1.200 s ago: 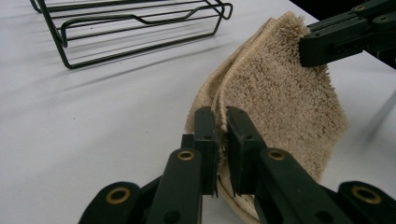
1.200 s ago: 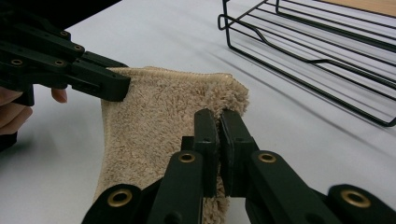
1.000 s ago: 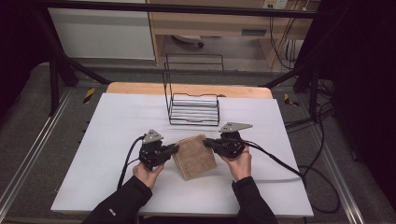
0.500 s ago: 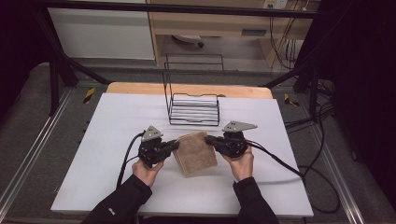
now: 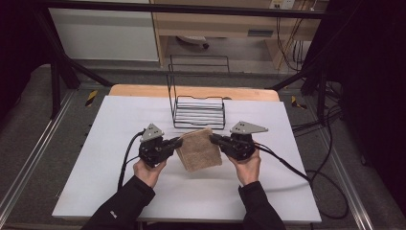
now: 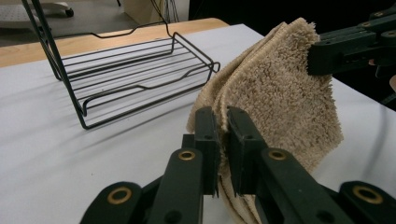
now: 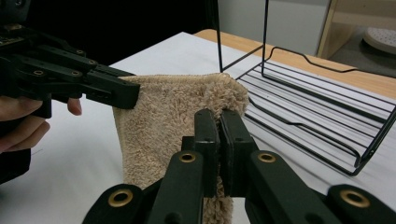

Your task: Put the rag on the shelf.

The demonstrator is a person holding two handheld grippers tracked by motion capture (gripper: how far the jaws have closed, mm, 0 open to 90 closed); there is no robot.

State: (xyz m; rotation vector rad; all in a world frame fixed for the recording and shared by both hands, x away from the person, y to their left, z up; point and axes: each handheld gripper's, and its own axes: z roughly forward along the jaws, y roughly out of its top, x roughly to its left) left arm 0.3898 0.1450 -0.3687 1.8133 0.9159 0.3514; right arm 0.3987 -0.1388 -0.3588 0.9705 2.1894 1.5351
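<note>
A folded beige towel (image 5: 198,149) hangs between my two grippers, just in front of a black wire rack (image 5: 198,112). My left gripper (image 5: 178,142) is shut on the towel's left top corner. My right gripper (image 5: 213,139) is shut on its right top corner. In the left gripper view my jaws (image 6: 222,128) pinch the towel's (image 6: 280,102) layered edge, and the right gripper (image 6: 322,56) bites the far corner. In the right gripper view my jaws (image 7: 219,123) clamp the towel (image 7: 168,121), with the left gripper (image 7: 126,95) on its other corner. I cannot tell whether the lower edge touches the table.
The white table top (image 5: 105,143) has a wooden strip (image 5: 143,91) along its far edge. The wire rack (image 6: 135,74) has a tall back frame and a low slatted floor (image 7: 317,112). Cables trail from both grippers; the right one loops off the table's right side (image 5: 306,175).
Both grippers and the towel have shifted slightly away from the person, toward the rack. Both grips on the towel's corners are unchanged.
</note>
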